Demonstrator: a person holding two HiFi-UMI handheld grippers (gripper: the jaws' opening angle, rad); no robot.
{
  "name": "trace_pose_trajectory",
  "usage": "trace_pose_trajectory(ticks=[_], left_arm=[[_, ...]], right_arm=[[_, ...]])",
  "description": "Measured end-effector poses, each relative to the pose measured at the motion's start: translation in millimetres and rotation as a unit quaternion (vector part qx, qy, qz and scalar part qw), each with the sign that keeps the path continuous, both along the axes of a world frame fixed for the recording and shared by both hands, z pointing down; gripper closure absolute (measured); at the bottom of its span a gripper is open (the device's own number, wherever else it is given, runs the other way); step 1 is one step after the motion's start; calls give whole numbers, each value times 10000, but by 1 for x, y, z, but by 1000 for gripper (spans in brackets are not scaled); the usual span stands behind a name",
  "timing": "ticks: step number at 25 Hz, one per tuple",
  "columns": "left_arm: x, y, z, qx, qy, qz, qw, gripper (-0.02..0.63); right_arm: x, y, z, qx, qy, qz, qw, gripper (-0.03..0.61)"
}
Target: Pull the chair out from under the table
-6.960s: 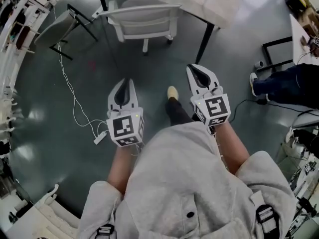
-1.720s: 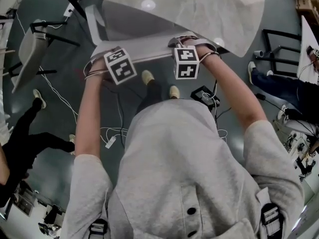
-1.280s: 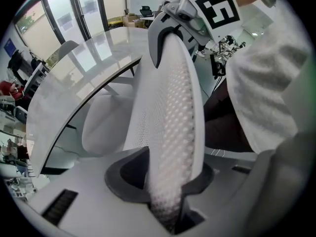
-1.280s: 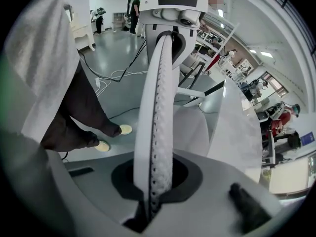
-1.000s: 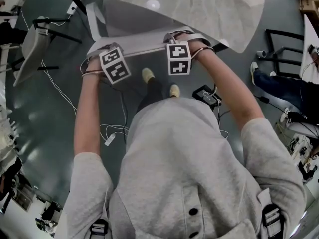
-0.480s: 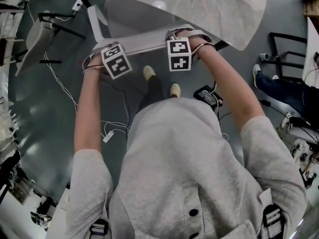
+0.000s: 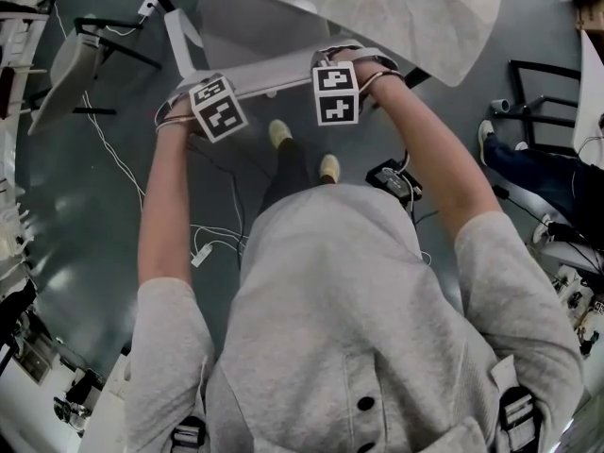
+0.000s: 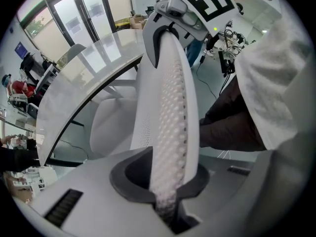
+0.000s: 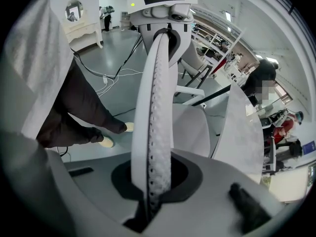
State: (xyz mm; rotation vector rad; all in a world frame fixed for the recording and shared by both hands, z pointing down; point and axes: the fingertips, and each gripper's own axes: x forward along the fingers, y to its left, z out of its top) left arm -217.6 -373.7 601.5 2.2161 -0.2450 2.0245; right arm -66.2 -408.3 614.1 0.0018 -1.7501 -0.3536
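A white chair has its perforated backrest [image 7: 274, 78] right in front of me, and its seat [image 7: 250, 22] lies partly under the pale table top [image 7: 406, 8]. My left gripper [image 7: 209, 97] points straight down, shut on the backrest's top edge [image 8: 170, 112] near its left end. My right gripper [image 7: 332, 81] is shut on the same edge [image 9: 154, 107] near the right end. In both gripper views the edge runs from between the jaws to the other gripper's marker cube. The fingertips are hidden under the cubes in the head view.
A second chair [image 7: 71, 59] stands at the left. Cables [image 7: 203, 248] and a black power box [image 7: 392, 179] lie on the grey floor beside my feet [image 7: 280, 132]. A seated person's legs [image 7: 538, 154] and a black frame [image 7: 543, 78] are at the right.
Seven seconds ago both grippers hung free, well away from the chair; now both clamp its backrest. Over the last second the grippers and backrest have shifted slightly, and more of the seat shows.
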Motion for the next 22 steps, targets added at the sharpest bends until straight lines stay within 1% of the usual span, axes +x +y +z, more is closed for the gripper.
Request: trace_pose_trajectory(ticks=[7, 16, 19, 22], left_arm=[[7, 12, 0, -39, 21, -73, 10000, 561], [8, 29, 0, -62, 10, 2, 10000, 561], [10, 33, 1, -14, -5, 6, 10000, 561], [14, 40, 1, -87, -2, -25, 10000, 560]], right_arm=[[6, 9, 0, 27, 9, -31, 10000, 549], [8, 27, -1, 92, -12, 41, 9999, 548], [11, 31, 1, 119, -20, 40, 9999, 549], [14, 38, 1, 52, -13, 39, 10000, 549]])
